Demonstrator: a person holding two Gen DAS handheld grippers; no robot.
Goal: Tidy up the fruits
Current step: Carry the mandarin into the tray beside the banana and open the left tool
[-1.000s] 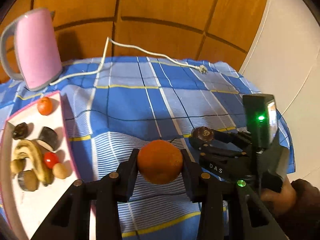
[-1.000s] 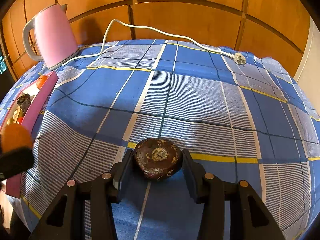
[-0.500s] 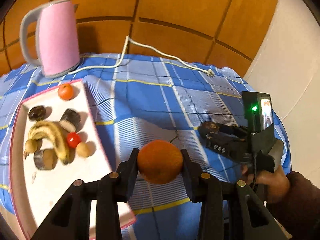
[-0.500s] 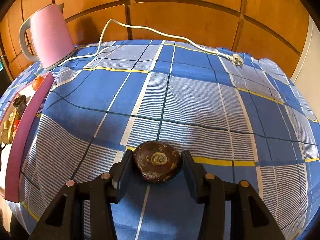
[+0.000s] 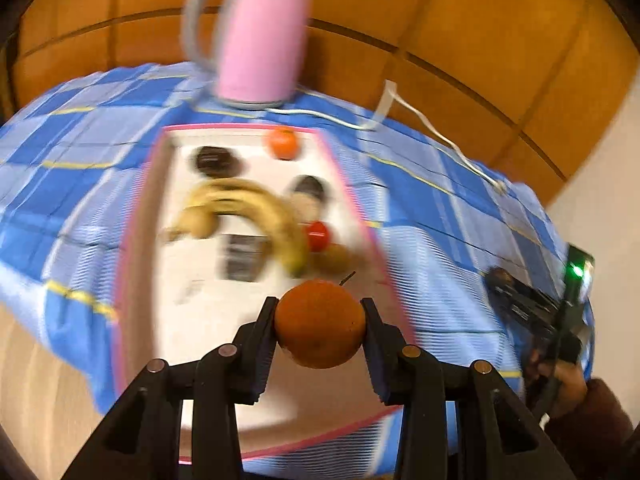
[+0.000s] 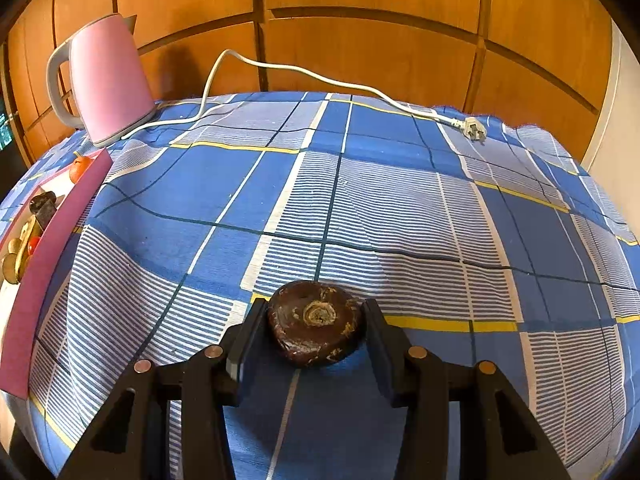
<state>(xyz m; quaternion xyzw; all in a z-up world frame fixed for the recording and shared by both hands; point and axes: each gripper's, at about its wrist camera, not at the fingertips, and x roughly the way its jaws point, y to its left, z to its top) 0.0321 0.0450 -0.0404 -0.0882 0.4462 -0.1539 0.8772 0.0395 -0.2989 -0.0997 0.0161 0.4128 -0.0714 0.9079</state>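
My left gripper (image 5: 320,330) is shut on an orange (image 5: 320,322) and holds it over the near part of the pink-rimmed white tray (image 5: 188,344). The tray holds a banana (image 5: 248,208), a small orange (image 5: 282,144), a red tomato (image 5: 318,236) and several dark fruits. My right gripper (image 6: 316,332) is shut on a dark brown round fruit (image 6: 316,328) just above the blue checked cloth (image 6: 360,200). The right gripper also shows in the left wrist view (image 5: 520,300). The tray's pink side (image 6: 52,248) is at the left of the right wrist view.
A pink kettle (image 5: 256,36) stands behind the tray, also seen in the right wrist view (image 6: 104,80). Its white cord (image 6: 320,80) runs across the back of the cloth to a plug (image 6: 474,130). Wooden panels rise behind the table.
My left gripper has swung left with the orange, from over the cloth to over the tray. The right gripper has stayed almost still with the dark fruit.
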